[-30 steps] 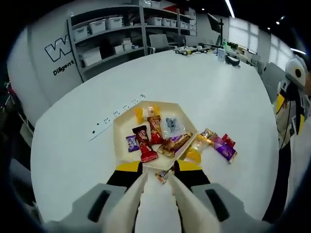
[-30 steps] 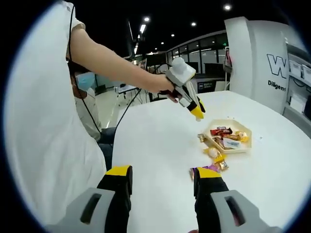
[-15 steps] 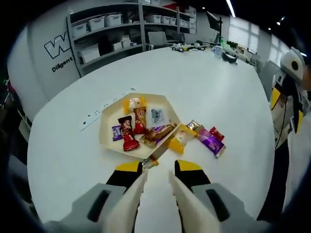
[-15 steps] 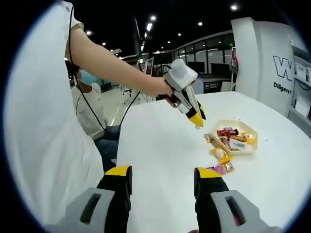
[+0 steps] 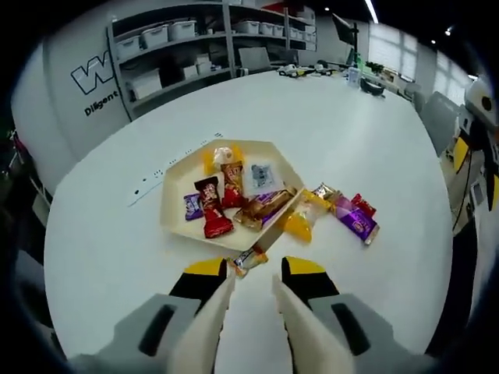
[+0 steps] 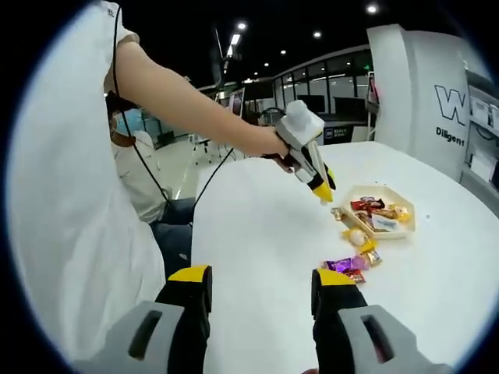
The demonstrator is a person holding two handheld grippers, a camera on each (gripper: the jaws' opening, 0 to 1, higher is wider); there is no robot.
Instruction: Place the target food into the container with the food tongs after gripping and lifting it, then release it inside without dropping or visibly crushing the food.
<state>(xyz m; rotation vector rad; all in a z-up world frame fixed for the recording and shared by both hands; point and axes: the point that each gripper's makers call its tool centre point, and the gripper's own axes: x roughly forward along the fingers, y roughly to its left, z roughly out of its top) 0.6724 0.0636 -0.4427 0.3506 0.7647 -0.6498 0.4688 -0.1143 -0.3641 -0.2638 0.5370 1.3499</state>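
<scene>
Left tool (image 5: 248,274) hovering parted above the white round table (image 5: 366,156), jaws bracketing a small brown-wrapped candy (image 5: 248,259) lying just outside the shallow cream hexagonal tray (image 5: 173,204) at its six o'clock edge. Best closed gently on the wrapper's middle, lifted clear of the rim, then released low inside. Right tool (image 6: 261,284) held wide apart and empty, loose purple-wrapped sweets (image 6: 345,266) at its one o'clock.
</scene>
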